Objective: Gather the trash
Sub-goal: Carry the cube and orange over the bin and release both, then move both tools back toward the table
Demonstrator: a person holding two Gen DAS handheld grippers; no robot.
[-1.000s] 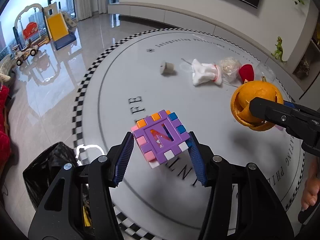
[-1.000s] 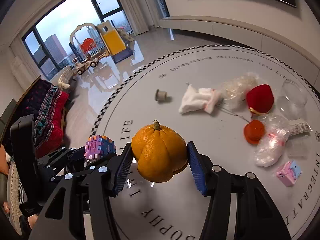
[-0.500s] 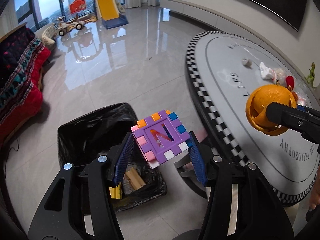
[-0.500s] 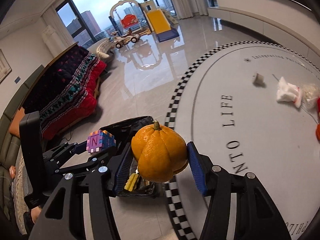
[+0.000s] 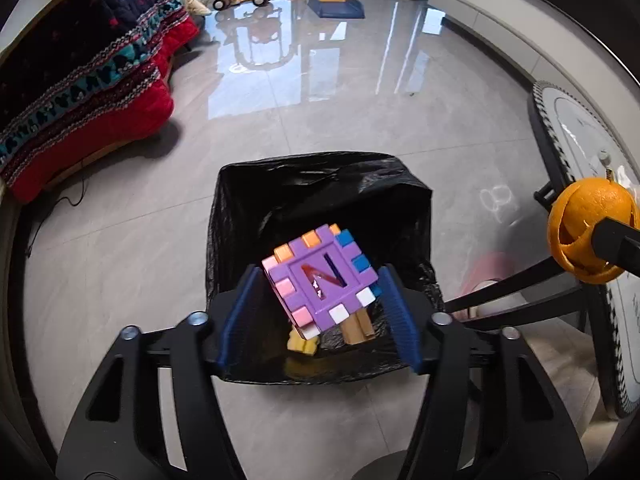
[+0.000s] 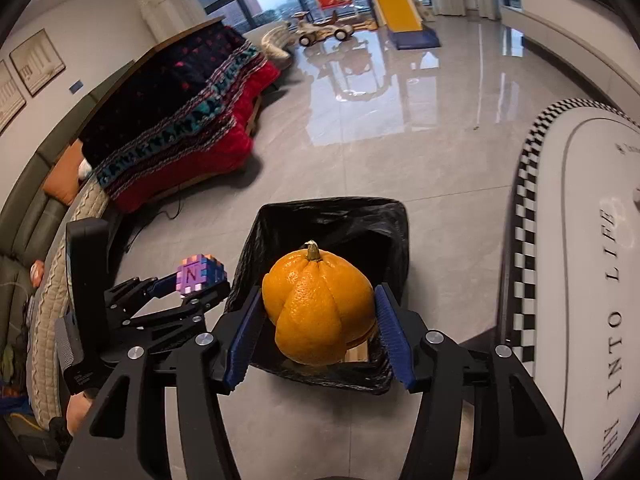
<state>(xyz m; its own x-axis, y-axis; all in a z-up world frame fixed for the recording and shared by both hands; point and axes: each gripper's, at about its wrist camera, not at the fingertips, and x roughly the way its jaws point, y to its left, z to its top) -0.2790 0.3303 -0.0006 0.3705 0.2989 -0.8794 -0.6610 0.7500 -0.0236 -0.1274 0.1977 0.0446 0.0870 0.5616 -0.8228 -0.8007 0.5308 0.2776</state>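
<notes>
Your left gripper [image 5: 320, 312] is opening, freeing the light, rigid purple plastic cube [image 5: 322, 280]; your right gripper [image 6: 316, 332] is also opening around the soft hollow orange peel [image 6: 318, 306], above the black-lined bin [image 6: 360, 216].

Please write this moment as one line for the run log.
left tongs: opening, cube loose between pads | right tongs: opening, peel between pads | both above bin | trash already inside

I see a purple toy cube [image 5: 320, 280] with coloured edge tabs and a cut-out letter N, tilted on one corner above the open black trash bag [image 5: 320, 200] on the floor. An orange peel [image 6: 320, 306], hollow and split into segments, stem upward, hangs over the same bag [image 6: 332, 224].
</notes>
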